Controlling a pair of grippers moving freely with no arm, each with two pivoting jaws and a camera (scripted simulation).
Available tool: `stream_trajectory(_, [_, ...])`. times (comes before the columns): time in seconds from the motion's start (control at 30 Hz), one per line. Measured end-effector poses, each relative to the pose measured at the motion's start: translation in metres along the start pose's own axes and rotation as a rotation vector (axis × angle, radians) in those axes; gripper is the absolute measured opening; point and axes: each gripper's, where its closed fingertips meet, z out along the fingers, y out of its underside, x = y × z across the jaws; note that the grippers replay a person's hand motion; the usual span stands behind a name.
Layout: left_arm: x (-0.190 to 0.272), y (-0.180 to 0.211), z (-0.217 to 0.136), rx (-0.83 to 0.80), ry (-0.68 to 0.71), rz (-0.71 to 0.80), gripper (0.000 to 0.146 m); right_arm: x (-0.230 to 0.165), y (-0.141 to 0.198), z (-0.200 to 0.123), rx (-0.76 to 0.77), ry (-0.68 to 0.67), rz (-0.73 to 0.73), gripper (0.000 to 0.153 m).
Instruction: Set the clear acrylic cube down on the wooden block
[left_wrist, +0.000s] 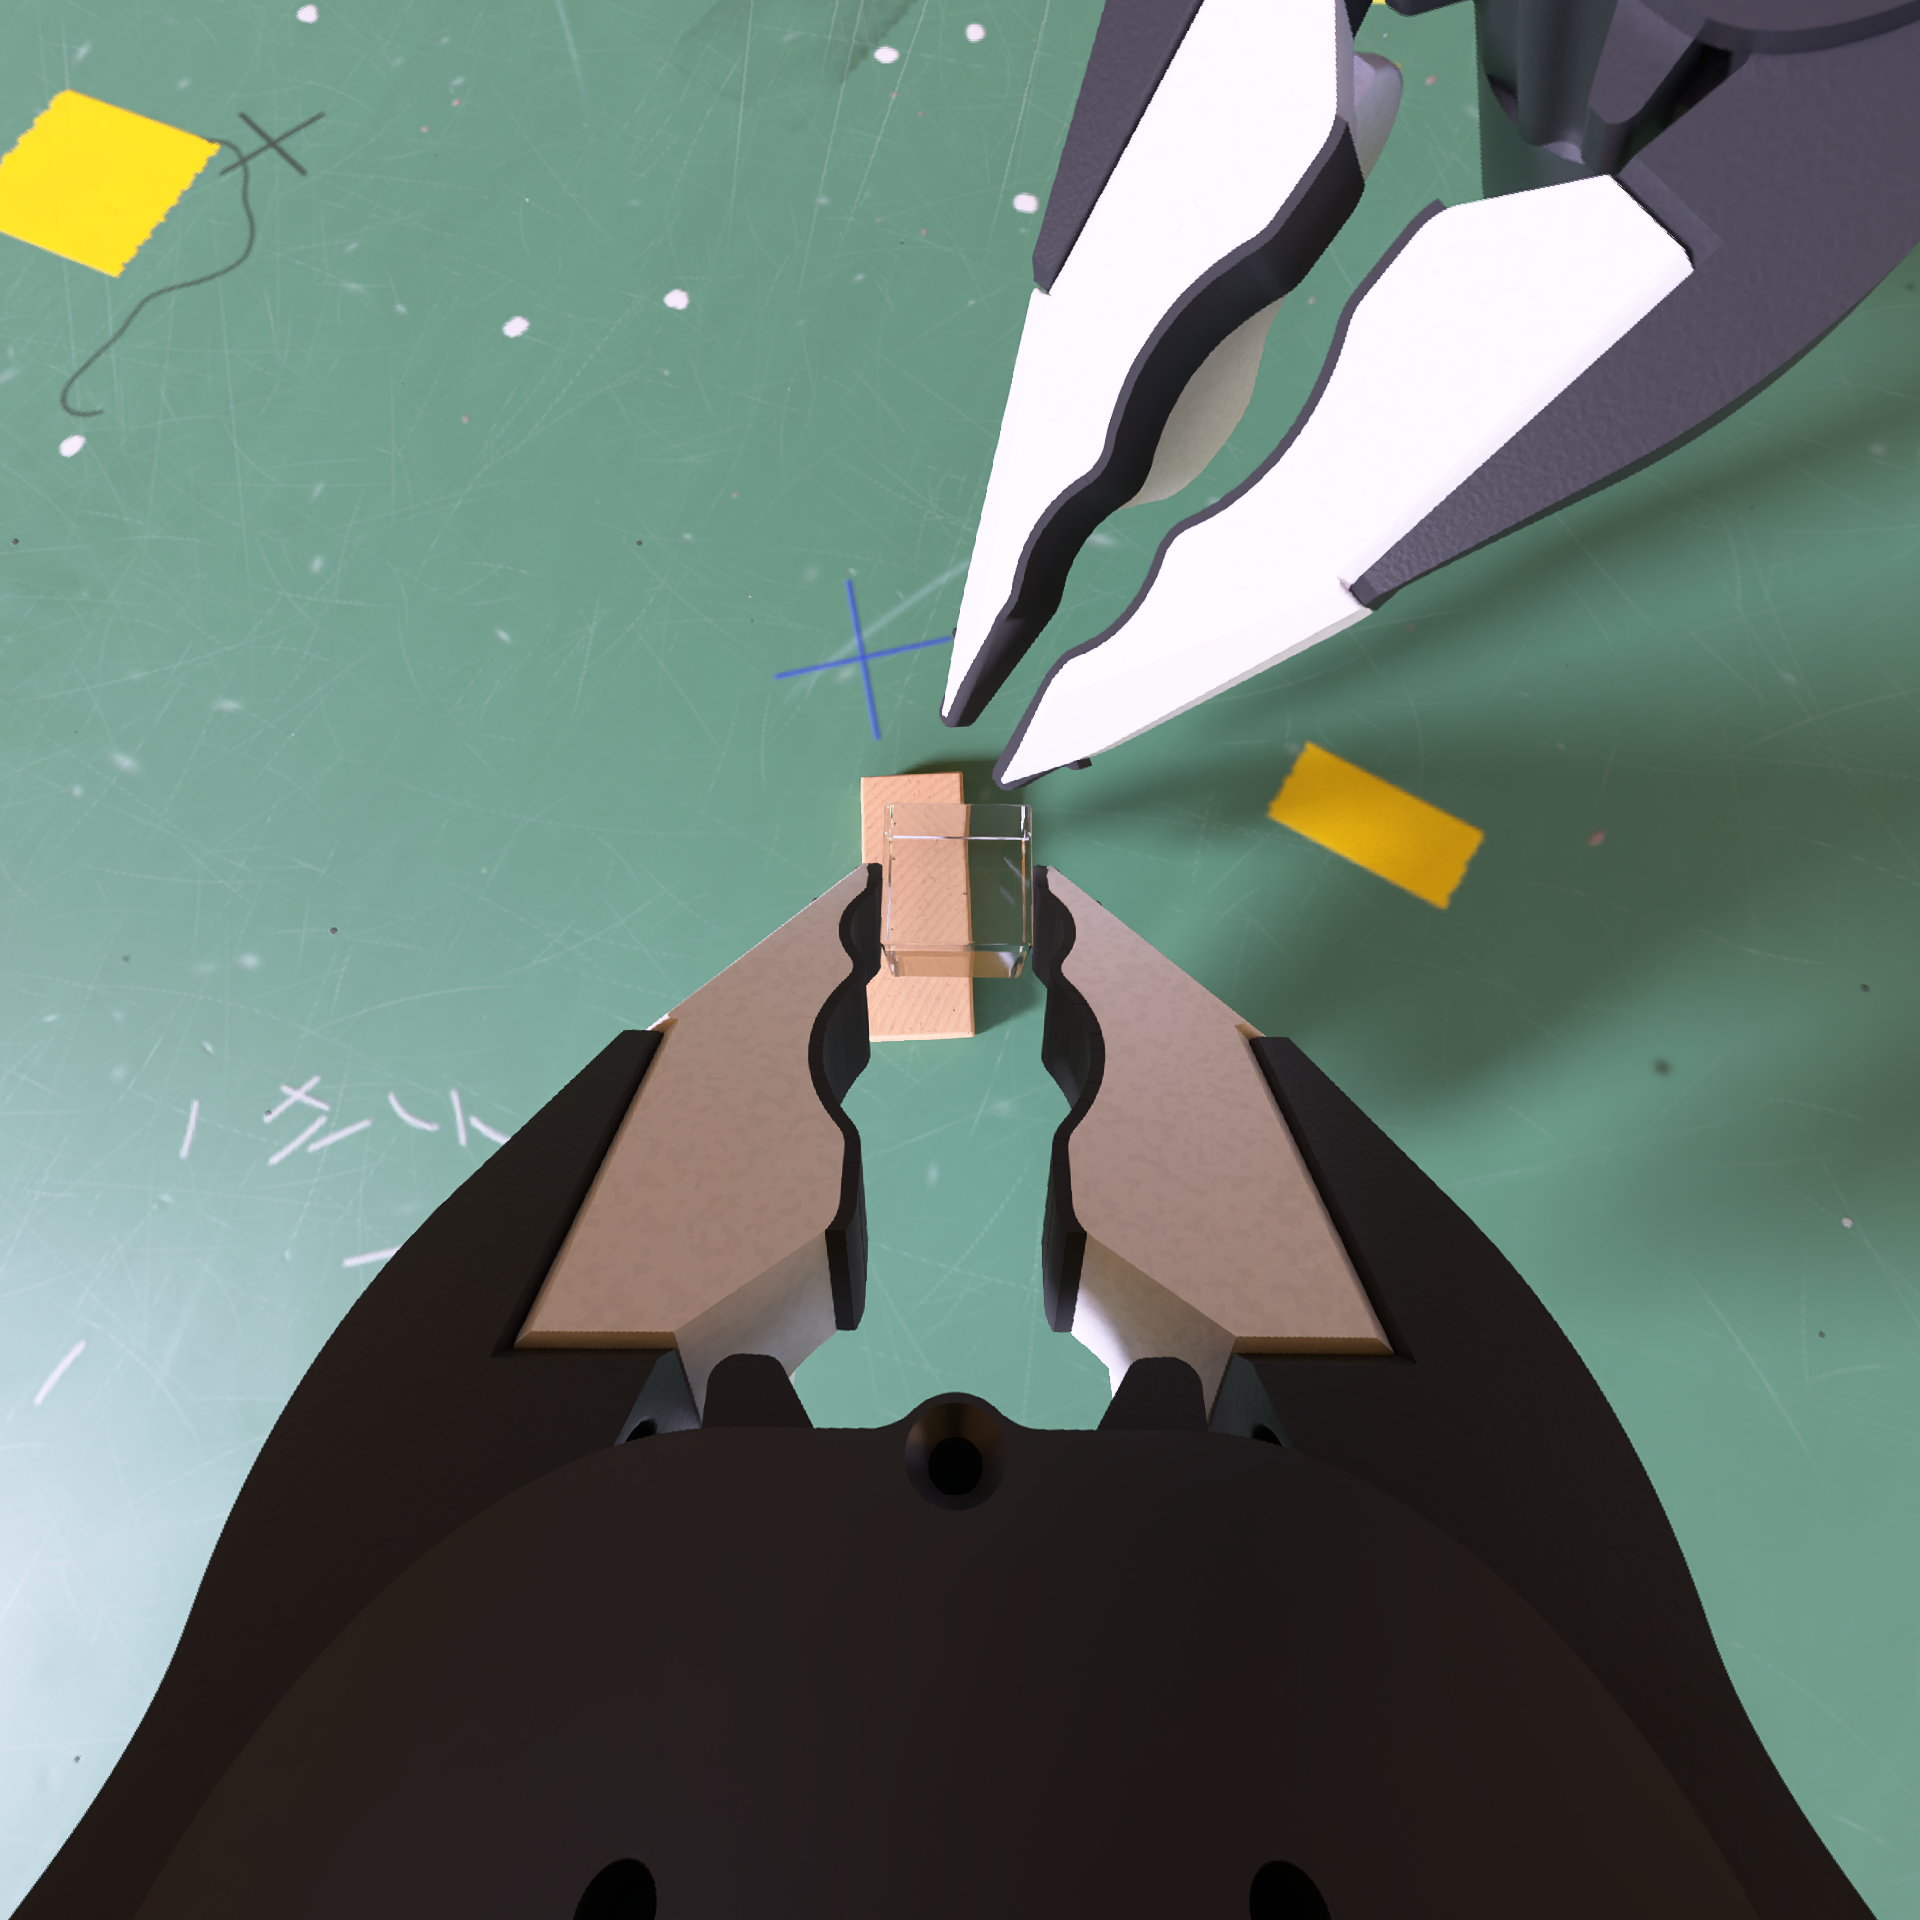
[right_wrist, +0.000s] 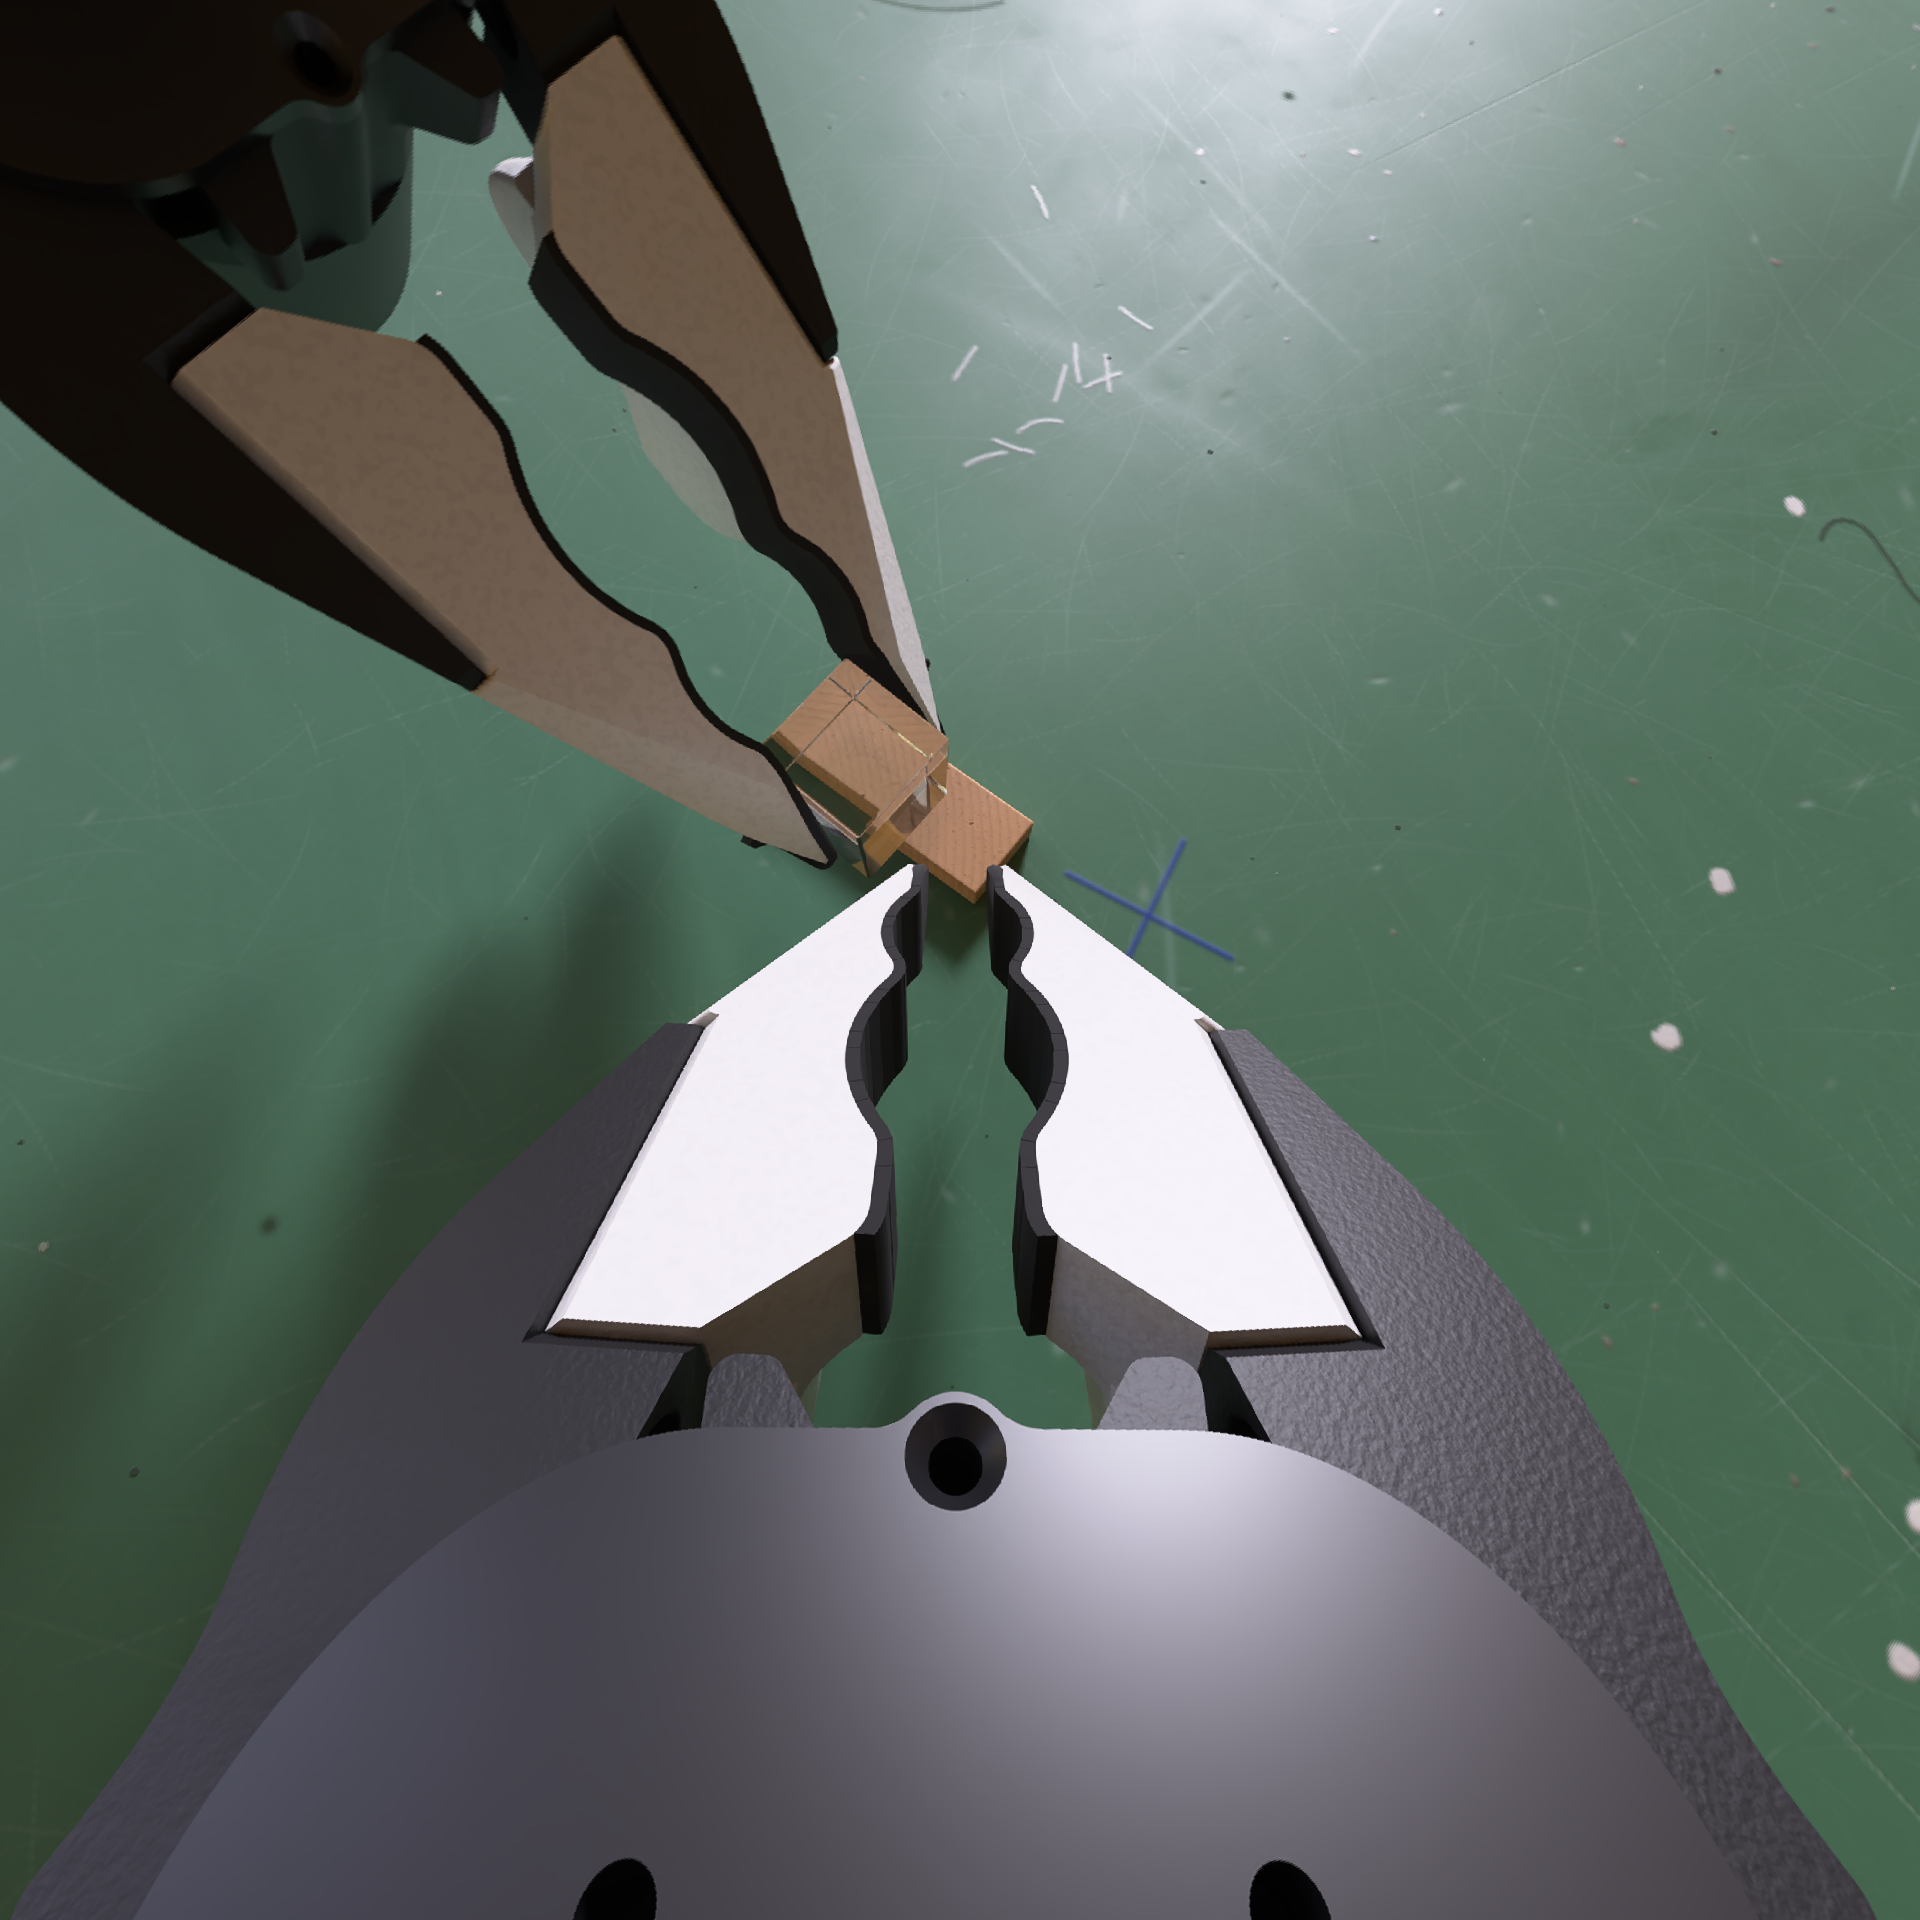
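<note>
My tan-fingered left gripper (left_wrist: 956, 883) is clamped on the small clear acrylic cube (left_wrist: 961, 888), overhanging the flat pale wooden block (left_wrist: 920, 1003), so releasing may tip it off; my white-fingered right gripper (right_wrist: 954, 878) hovers narrowly apart, empty.

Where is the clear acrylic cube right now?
In both wrist views the clear acrylic cube sits between the left gripper fingertips, over the wooden block, overhanging one long edge.

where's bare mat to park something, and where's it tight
Free: the green mat left of the blue cross, up to the yellow square. Crowded: around the wooden block, where the left gripper holds the clear cube and the right gripper hovers.
</note>
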Motion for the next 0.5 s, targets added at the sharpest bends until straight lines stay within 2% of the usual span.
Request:
stream_trajectory(0.17, [-0.001,0.000,0.001,-0.003,-0.015,-0.021,0.028,0.003,-0.001,0.000,0.045,0.061,-0.053,0.008])
stream_trajectory(0.23, [-0.001,0.000,0.001,-0.002,-0.016,-0.034,0.028,0.002,-0.003,-0.003,0.068,0.104,-0.121,0.007])
stream_trajectory(0.33, [-0.002,-0.002,0.003,0.002,-0.022,-0.047,0.028,-0.013,-0.026,-0.012,0.227,0.092,-0.207,0.000])
stream_trajectory(0.4, [-0.003,-0.002,0.003,0.000,-0.009,-0.054,0.028,-0.008,-0.024,-0.011,0.200,0.190,-0.299,0.000])
stream_trajectory(0.5, [-0.003,-0.002,0.003,0.011,-0.007,-0.058,0.028,0.010,-0.015,-0.019,0.203,0.160,-0.130,0.000])
